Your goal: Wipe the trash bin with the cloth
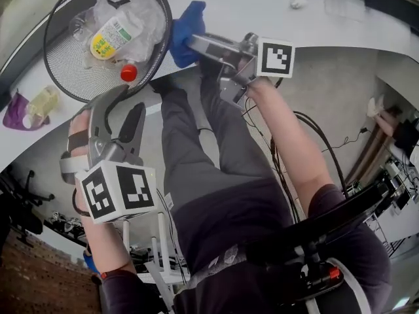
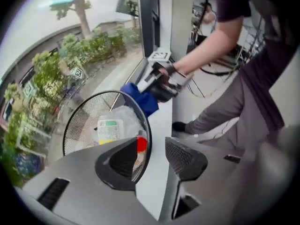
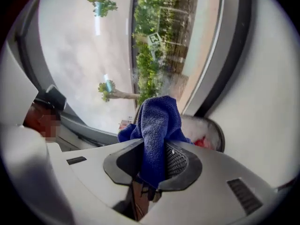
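Right gripper view makes this one easy: the right gripper (image 3: pixel 152 165) is clamped down on the blue cloth (image 3: pixel 157 125). The jaws are only a little apart, with the fabric squeezed between the pads (image 3: pixel 176 161). A fat bunch sticks up above the jaws and a short tail hangs out below. Behind it you can see a bit of the trash bin (image 3: pixel 218 135), with something red inside.

From the head view, the right gripper (image 1: pixel 196 44) reaches in roughly level and holds the cloth (image 1: pixel 186 25) against the outside of the trash bin (image 1: pixel 59 64), right at the rim (image 1: pixel 167 25). It's a black wire mesh bin, and its opening faces the camera. Inside there's a crumpled clear plastic bag (image 1: pixel 141 12) and a bottle (image 1: pixel 111 38) with a yellow and green label and a red cap (image 1: pixel 129 72).

Left gripper (image 1: pixel 116 120) is at the near side of the bin, pointing steeply down. In the left gripper view its jaws are spread fairly wide (image 2: pixel 152 156), and the rim (image 2: pixel 146 144) runs through the gap. The rim sits close to the left jaw, but it's a thin rim in a big gap and I don't see the pads pinching it. So it's straddling the rim, not gripping it. The same view shows the cloth (image 2: pixel 140 100) touching the far side of the bin, with the right gripper (image 2: pixel 151 89) just behind it.
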A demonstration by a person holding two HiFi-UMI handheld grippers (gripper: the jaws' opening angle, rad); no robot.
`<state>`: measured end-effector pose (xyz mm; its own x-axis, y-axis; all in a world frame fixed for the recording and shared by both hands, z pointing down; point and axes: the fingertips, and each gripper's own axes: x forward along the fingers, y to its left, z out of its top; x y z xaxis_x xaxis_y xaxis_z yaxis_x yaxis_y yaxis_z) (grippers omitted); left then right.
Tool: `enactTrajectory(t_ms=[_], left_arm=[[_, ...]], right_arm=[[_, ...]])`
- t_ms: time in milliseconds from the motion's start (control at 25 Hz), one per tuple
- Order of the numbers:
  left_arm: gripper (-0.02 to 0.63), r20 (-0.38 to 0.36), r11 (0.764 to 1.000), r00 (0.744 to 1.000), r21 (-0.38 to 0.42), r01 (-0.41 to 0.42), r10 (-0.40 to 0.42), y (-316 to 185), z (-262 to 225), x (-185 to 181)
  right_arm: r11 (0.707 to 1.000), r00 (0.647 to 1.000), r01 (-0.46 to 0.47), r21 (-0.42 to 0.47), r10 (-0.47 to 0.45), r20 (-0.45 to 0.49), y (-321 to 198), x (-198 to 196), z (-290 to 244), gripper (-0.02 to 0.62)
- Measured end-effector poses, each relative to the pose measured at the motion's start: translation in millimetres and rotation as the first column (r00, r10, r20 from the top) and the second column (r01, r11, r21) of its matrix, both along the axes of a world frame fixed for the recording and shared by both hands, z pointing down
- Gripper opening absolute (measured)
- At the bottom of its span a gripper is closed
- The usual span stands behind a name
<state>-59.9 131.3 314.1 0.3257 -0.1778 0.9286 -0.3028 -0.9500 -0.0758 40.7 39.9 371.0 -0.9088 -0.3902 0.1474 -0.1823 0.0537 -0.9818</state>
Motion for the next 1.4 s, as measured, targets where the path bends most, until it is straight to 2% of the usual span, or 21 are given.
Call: enactTrajectory(t_ms=[40,120,160,200,280,360,440,520,600,640,760,880,1000,1240,1320,1400], left_arm=[[0.175,0.069,0.998,0.996,0.019,-0.059,0.058,0.1,5.3,-12.7],[0.205,0.233,0.982,0.957,0.033,-0.185,0.172,-1.4,24.1,-40.2],[0.212,0.29,0.974,0.934,0.027,-0.226,0.209,-2.1,33.3,-50.2],[0.21,0.308,0.971,0.925,0.023,-0.24,0.221,-3.0,39.6,-54.8],[0.21,0.273,0.977,0.942,0.032,-0.213,0.196,-6.9,43.4,-53.0],[0.207,0.234,0.986,0.961,0.049,-0.162,0.146,-13.3,41.6,-49.0],[0.157,0.189,0.995,0.979,0.043,-0.089,0.08,-18.2,37.2,-45.1],[0.144,0.162,0.999,0.986,0.025,-0.034,0.03,-18.9,34.4,-39.7],[0.144,0.155,1.0,0.988,0.016,-0.002,-0.001,-15.7,33.0,-32.4],[0.143,0.145,1.0,0.989,0.011,0.022,-0.024,-13.8,32.0,-27.8],[0.104,0.094,0.994,0.99,0.004,0.11,-0.11,-13.2,28.6,-10.1],[0.045,0.025,0.98,0.98,-0.011,0.199,-0.199,-19.1,25.2,7.0],[0.035,0.001,0.963,0.963,-0.025,0.27,-0.27,-27.4,25.0,12.0],[0.035,0.0,0.947,0.947,-0.023,0.32,-0.32,-32.6,22.8,18.3],[0.041,-0.027,0.961,0.961,-0.037,0.273,-0.274,-28.3,13.9,20.1],[0.075,-0.055,0.978,0.978,-0.068,0.198,-0.202,-18.7,-0.5,15.3]], right_arm=[[0.999,0.999,-0.04,0.034,0.04,-0.009,-21.6,12.5,-7.6,0.094],[0.987,0.994,-0.102,0.128,0.105,-0.024,-66.4,31.7,-28.9,0.094],[0.978,0.991,-0.122,0.172,0.128,-0.024,-85.9,37.4,-40.5,0.094],[0.97,0.99,-0.134,0.204,0.141,-0.021,-101.6,39.7,-50.6,0.094],[0.967,0.993,-0.105,0.232,0.113,-0.021,-119.2,30.6,-59.6,0.094],[0.974,0.998,0.001,0.226,0.013,-0.062,-114.2,4.3,-49.9,0.094],[0.98,0.991,0.084,0.182,-0.063,-0.117,-90.9,-16.6,-28.8,0.094],[0.998,0.998,0.017,0.065,-0.012,-0.069,-68.5,-14.2,-10.8,0.094],[0.996,0.997,-0.072,-0.054,0.073,0.029,-48.6,-6.1,-2.3,0.094],[0.994,0.995,-0.079,-0.082,0.083,0.049,-36.9,-6.0,0.5,0.094],[0.993,0.998,-0.034,-0.111,0.039,0.045,-3.3,-24.2,7.1,0.094],[0.986,0.996,-0.044,-0.162,0.056,0.071,16.2,-43.4,10.0,0.094],[0.986,0.997,0.032,-0.166,-0.019,0.075,33.9,-63.5,11.8,0.094],[0.973,0.987,0.156,-0.169,-0.145,0.074,56.4,-81.3,15.0,0.094],[0.971,0.99,0.141,-0.192,-0.133,0.053,55.8,-71.9,16.1,0.094],[0.984,0.996,0.089,-0.157,-0.087,0.019,39.5,-51.9,8.0,0.094]])
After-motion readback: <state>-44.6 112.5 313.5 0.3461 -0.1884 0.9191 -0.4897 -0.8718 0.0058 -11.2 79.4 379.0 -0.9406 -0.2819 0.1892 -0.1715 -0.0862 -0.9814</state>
